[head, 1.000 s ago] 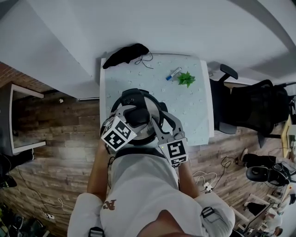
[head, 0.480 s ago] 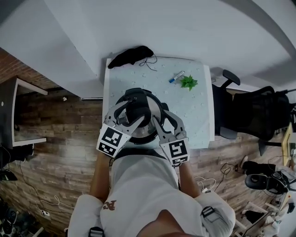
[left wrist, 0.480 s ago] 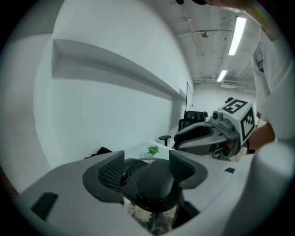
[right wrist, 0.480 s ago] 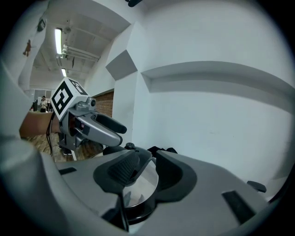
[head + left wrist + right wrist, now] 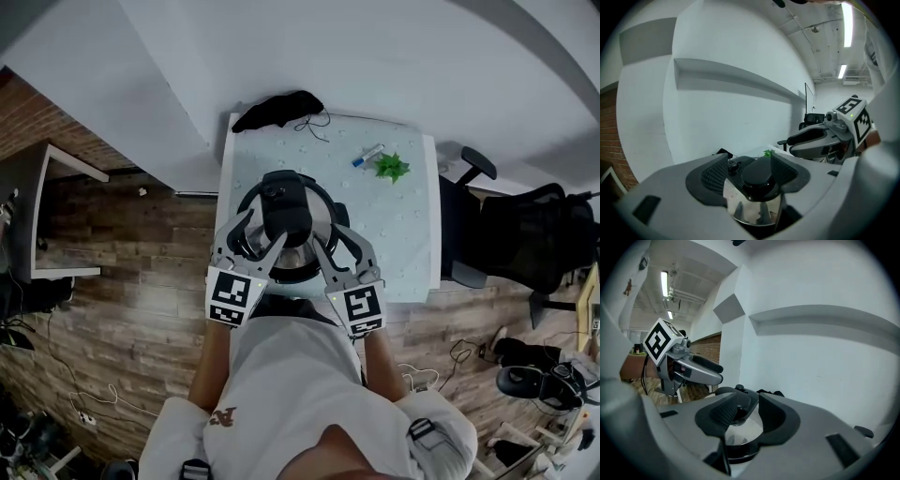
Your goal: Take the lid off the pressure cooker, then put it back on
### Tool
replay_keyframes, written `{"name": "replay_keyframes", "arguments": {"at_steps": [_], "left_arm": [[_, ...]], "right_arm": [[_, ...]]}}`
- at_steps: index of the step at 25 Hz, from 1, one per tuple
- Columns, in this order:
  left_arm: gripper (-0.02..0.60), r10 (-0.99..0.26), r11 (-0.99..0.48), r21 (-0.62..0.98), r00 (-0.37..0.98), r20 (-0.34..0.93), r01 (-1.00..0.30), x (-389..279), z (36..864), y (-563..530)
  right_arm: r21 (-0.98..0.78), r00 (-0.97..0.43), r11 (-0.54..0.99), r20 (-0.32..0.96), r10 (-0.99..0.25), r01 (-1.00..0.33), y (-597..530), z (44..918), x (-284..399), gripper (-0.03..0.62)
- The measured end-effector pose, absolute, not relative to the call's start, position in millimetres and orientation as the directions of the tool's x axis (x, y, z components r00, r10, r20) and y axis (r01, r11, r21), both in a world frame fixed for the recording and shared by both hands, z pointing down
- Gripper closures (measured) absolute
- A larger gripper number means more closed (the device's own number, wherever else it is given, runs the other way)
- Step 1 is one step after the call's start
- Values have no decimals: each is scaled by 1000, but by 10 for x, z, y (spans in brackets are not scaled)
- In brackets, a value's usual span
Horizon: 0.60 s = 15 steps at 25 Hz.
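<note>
On the white table, the pressure cooker stands lid on, just beyond both pairs of fingertips, the left gripper and right gripper both spread open, clasping nothing.

The pressure cooker stands upright near the front edge of the white table. Its shiny steel lid, with a broad black handle, sits on top.
</note>
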State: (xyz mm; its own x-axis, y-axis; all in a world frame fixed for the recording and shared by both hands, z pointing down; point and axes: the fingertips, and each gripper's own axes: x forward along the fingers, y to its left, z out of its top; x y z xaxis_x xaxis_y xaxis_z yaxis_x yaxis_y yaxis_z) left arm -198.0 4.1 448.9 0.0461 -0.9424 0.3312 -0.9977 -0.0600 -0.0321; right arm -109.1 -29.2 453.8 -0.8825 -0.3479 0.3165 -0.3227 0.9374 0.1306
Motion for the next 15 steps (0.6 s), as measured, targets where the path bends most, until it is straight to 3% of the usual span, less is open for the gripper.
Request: {"name": "replay_keyframes", "arguments": {"at_steps": [15], "left_arm": [[324, -933, 2, -71, -27, 359, -997, -1892, 4545, 195]], "right_arm": [[94, -890, 941, 308, -337, -324, -300, 4622, -1055, 453]]}}
